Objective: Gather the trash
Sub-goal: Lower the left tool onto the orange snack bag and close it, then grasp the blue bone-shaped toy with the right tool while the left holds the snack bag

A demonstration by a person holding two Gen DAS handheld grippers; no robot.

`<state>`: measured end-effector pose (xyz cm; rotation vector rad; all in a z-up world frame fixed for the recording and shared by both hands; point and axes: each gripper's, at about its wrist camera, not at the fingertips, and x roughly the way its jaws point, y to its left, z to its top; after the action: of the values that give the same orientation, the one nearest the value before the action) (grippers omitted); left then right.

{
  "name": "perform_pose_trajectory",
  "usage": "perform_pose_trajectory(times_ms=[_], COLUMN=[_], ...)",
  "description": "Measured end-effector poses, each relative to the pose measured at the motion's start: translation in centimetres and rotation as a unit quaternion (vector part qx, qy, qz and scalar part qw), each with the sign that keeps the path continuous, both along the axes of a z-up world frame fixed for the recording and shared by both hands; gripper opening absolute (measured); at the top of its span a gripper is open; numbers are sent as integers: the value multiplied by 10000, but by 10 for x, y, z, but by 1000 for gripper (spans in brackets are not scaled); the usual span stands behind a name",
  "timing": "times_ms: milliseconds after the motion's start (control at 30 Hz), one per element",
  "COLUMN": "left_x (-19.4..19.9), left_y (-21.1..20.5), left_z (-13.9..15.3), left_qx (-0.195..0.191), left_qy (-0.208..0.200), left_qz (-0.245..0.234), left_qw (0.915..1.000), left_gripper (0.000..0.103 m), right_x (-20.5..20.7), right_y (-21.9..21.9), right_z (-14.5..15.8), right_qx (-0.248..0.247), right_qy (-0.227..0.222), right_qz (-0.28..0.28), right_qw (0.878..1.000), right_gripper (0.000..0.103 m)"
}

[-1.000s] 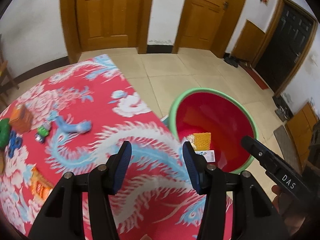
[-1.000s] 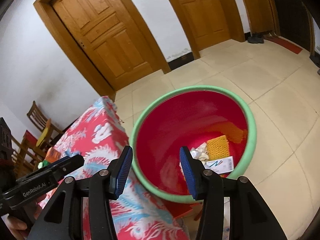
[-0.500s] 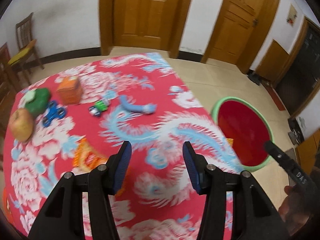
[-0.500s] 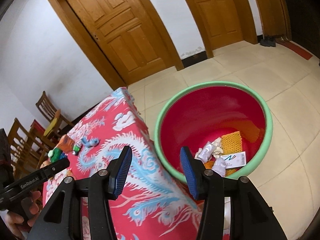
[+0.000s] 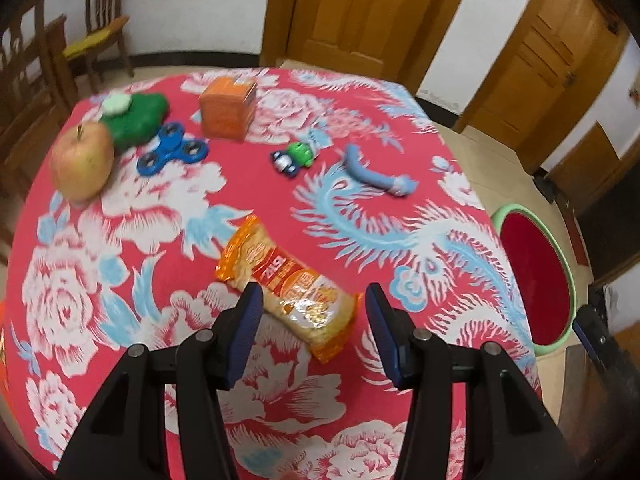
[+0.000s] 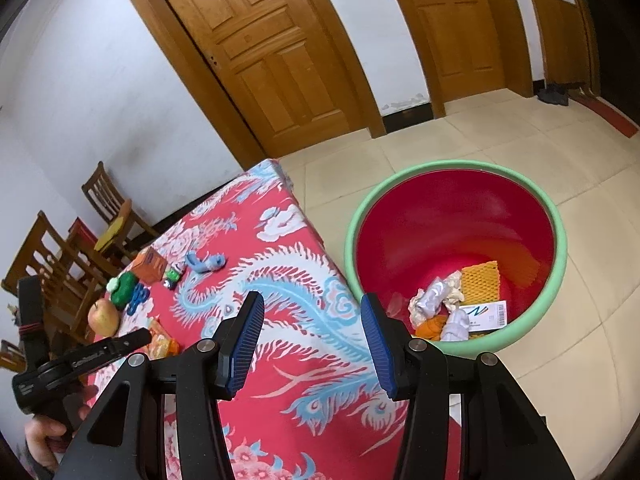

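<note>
While both hand-held grippers released, snack packet (image 5: 286, 286) lengthwise upper-left to lower-right.

Trash-filled red bin (image 6: 554, 216) beside red tablecloth (image 6: 288, 280).

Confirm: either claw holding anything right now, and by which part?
Nothing held. The left claw is open above the orange snack packet on the table, pads not pressing it. The right claw is open with only tablecloth behind it.
</note>
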<state>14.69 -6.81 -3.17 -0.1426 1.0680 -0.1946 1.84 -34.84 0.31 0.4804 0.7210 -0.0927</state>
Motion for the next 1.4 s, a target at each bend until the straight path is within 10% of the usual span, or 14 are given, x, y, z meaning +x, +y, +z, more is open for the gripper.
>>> perform_pose_trajectory(times_ms=[933,1167,1400], left_x=[20,13,13], left_y=[-8,0,21], left_z=[-34,-32,-18], left_qx=[484,276,167], left_qy=[13,-81,-305], left_qz=[417,324,298], left_qw=[9980,9991,9989], left_gripper=[70,46,44], right_x=[15,19,32], right_y=[13,20,42], right_z=[-9,-6,2], right_qx=[-108,-142,-308], right_qy=[205,231,258], right_qz=[226,334,608], right_qw=[9995,9991,9973], right_gripper=[52,52,52])
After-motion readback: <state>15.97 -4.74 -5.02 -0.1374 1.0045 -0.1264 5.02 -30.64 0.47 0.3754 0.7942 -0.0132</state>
